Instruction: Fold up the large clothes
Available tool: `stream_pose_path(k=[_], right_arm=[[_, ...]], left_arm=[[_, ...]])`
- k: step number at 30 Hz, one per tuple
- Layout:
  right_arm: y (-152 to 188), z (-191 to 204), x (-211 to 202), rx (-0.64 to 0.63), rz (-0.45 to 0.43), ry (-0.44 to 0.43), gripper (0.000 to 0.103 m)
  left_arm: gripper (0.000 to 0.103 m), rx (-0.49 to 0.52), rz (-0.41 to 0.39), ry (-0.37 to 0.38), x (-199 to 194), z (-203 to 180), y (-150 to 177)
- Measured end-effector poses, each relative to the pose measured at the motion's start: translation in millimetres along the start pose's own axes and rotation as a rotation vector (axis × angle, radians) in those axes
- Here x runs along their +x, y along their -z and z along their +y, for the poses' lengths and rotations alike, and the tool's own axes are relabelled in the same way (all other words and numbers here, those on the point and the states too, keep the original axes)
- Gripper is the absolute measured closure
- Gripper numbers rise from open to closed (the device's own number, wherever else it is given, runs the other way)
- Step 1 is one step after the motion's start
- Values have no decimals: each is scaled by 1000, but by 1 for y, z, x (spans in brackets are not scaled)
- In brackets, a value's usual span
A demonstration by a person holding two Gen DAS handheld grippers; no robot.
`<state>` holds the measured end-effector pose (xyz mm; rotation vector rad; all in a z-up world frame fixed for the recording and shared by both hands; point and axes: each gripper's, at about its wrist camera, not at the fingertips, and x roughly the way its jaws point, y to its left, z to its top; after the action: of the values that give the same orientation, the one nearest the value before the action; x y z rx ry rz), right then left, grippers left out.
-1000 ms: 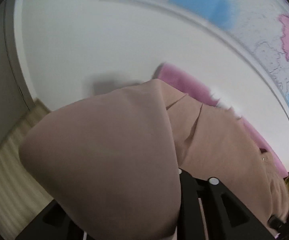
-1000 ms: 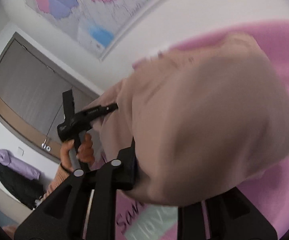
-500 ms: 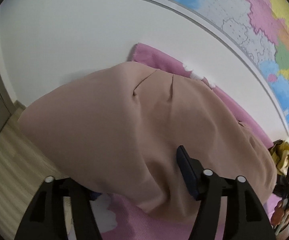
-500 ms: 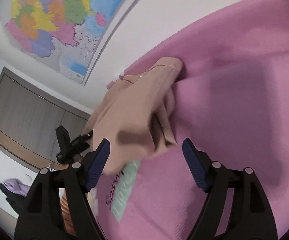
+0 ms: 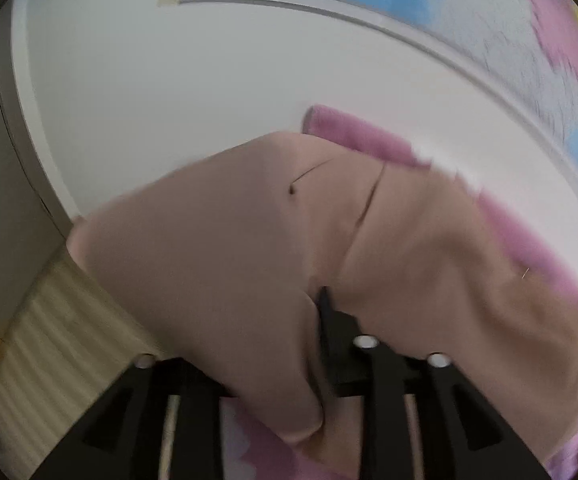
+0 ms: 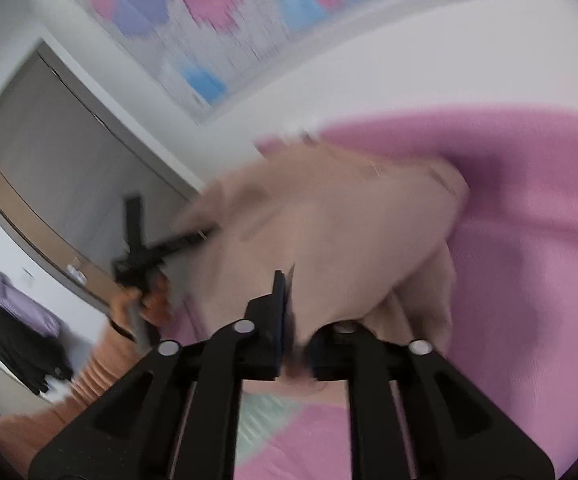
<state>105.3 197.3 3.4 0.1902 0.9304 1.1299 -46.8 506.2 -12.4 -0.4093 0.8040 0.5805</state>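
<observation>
Beige cloth was pinched in both tongs above a pink bedspread, a fold half made.

In the left wrist view the beige garment point(image 5: 369, 248) bulged over the left tongs point(image 5: 317, 364), whose jaws stood close together with a thick gather of fabric clamped between them, probably so the edge could be carried across without slipping; the pink bedspread point(image 5: 353, 136) lay behind it, under a wall map point(image 5: 469, 24). In the right wrist view the right tongs point(image 6: 295, 324) were closed on the near hem of the same garment, which draped back onto the bedspread; the left tongs, held in the person's hand point(image 6: 145, 300), gripped its far side, so the cloth hung spread between two points.
</observation>
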Motion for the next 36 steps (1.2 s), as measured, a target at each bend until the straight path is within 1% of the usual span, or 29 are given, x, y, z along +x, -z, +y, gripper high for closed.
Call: stream_pose_path(k=[1, 2, 3, 4, 5, 6, 7, 8, 9, 10, 13, 16, 17, 18, 19, 20, 21, 23, 24, 25, 27, 28, 30, 32, 33, 34, 35, 36], right_arm=[[8, -6, -2, 19, 12, -14, 80], [15, -10, -6, 28, 8, -40, 71], [21, -11, -11, 21, 3, -61, 64], [27, -9, -16, -4, 0, -68, 49], [31, -5, -17, -36, -2, -57, 45], [33, 0, -16, -73, -1, -42, 45], [33, 3, -12, -91, 0, -28, 53], [35, 7, -7, -109, 19, -7, 80], [36, 8, -1, -109, 42, -7, 89], [37, 10, 1, -106, 52, -5, 91], [40, 17, -8, -115, 32, 2, 99], [31, 23, -27, -105, -23, 6, 99], [29, 22, -29, -94, -17, 16, 99], [29, 17, -23, -59, 26, 20, 99], [30, 11, -15, -36, 81, 31, 94], [34, 5, -7, -30, 140, 71, 84], [37, 0, -7, -24, 142, 92, 79], [36, -9, -15, 23, 109, 59, 47], [32, -14, -19, 60, 66, 42, 42], [26, -23, -25, 100, 12, 22, 42], [11, -36, -24, 162, -38, -1, 42], [4, -38, -17, 169, -38, 10, 42], [-9, -46, -2, 174, -31, 71, 41], [-22, -54, 28, 202, 22, 51, 42], [-22, -54, 36, 207, 28, 54, 44], [-25, -51, 51, 185, 49, 41, 55], [-27, -49, 59, 164, 61, 33, 79], [-28, -47, 65, 158, 62, 13, 87]], left_arm=[[67, 12, -17, -12, -5, -1, 5], [63, 14, -32, -11, -13, -1, 10], [62, 10, -37, -10, -17, -1, 11], [62, 5, -50, -12, -27, 0, 14], [62, 8, -64, -11, -36, 0, 17], [60, 9, -81, -5, -43, -1, 18], [57, 7, -113, -6, -55, -3, 22], [54, 10, -146, -9, -66, -7, 27], [54, 20, -172, -7, -75, -11, 31], [53, 31, -185, 8, -81, -17, 37], [50, 84, -182, 70, -93, -37, 47], [49, 168, -140, 152, -92, -68, 59], [49, 199, -127, 169, -88, -81, 64], [48, 221, -117, 187, -85, -93, 68], [47, 235, -98, 208, -81, -101, 72], [47, 247, -70, 226, -75, -111, 77], [47, 253, -58, 231, -72, -118, 82], [46, 283, -49, 242, -66, -127, 88], [46, 292, -53, 246, -67, -131, 90], [44, 295, -55, 255, -68, -132, 92], [42, 306, -53, 265, -69, -136, 96], [40, 312, -51, 264, -70, -139, 98], [39, 323, -50, 257, -69, -145, 101], [36, 325, -47, 248, -66, -147, 101], [36, 322, -41, 242, -64, -148, 102], [35, 321, -37, 240, -63, -147, 104], [34, 319, -34, 239, -61, -148, 105], [34, 316, -33, 233, -59, -149, 105]])
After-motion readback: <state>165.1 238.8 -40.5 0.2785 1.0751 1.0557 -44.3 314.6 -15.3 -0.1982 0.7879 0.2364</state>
